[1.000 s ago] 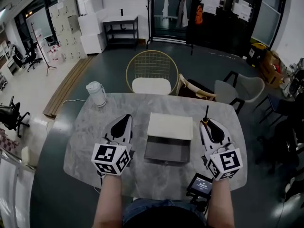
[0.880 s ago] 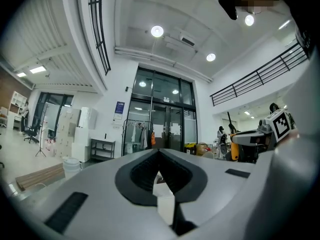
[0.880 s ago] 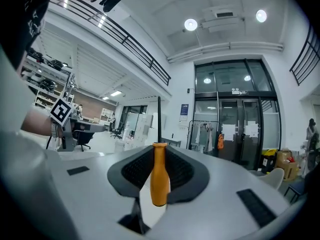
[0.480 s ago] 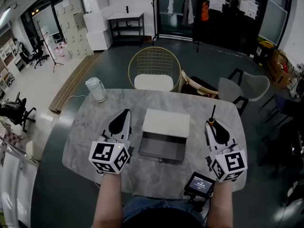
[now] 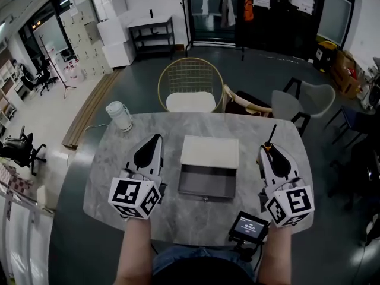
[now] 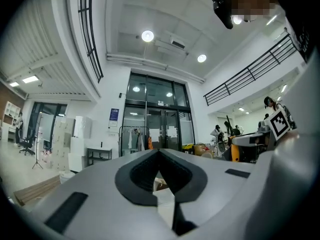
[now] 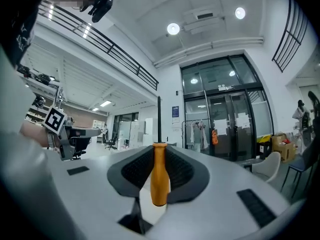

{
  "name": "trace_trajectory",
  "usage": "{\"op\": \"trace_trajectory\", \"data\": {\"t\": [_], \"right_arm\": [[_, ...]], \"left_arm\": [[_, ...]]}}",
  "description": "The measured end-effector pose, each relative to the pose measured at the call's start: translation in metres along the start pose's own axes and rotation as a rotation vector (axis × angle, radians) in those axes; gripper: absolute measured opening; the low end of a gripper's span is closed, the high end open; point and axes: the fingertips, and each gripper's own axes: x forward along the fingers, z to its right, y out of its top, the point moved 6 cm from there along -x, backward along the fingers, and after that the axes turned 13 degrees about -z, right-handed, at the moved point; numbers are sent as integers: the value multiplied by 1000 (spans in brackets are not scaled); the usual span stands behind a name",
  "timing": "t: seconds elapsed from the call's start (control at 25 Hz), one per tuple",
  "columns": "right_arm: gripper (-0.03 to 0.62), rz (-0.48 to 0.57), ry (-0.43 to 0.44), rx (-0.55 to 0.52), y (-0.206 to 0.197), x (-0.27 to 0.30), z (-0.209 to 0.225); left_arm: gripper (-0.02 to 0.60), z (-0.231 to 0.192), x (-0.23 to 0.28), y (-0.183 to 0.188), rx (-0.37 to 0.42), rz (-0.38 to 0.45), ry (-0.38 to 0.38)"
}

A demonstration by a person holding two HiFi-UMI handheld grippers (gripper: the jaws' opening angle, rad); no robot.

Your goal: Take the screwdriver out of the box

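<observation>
The box is a white block (image 5: 209,151) with a dark grey drawer (image 5: 206,183) pulled out toward me, and the drawer looks empty. My right gripper (image 5: 268,149) hovers to the right of the box, shut on the screwdriver's orange handle (image 5: 268,148). The black shaft sticks out ahead. In the right gripper view the handle (image 7: 159,179) stands clamped between the dark pads of the right gripper (image 7: 159,151). My left gripper (image 5: 156,139) hangs left of the box, tips together and holding nothing. The left gripper (image 6: 159,153) shows the same in its own view.
On the round marble table (image 5: 113,177) a white jug (image 5: 120,116) stands at the far left. A small screen device (image 5: 249,225) sits at the near edge on the right. Beyond the table are a gold wire chair (image 5: 190,88) and a grey chair (image 5: 309,103).
My right gripper has drifted right, away from the box, with the screwdriver still in it. The left gripper has shifted a little beside the box.
</observation>
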Motion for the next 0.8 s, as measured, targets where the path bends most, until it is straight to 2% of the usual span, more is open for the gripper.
{"op": "trace_trajectory", "data": {"t": [0.32,0.8], "right_arm": [[87,12,-52,-20,9,2,-12],[87,2,-100,-56,18,1,-17]], "left_arm": [[12,-13,5,7,14,21,-42],[12,-26,13,6,-12,35,-81]]}}
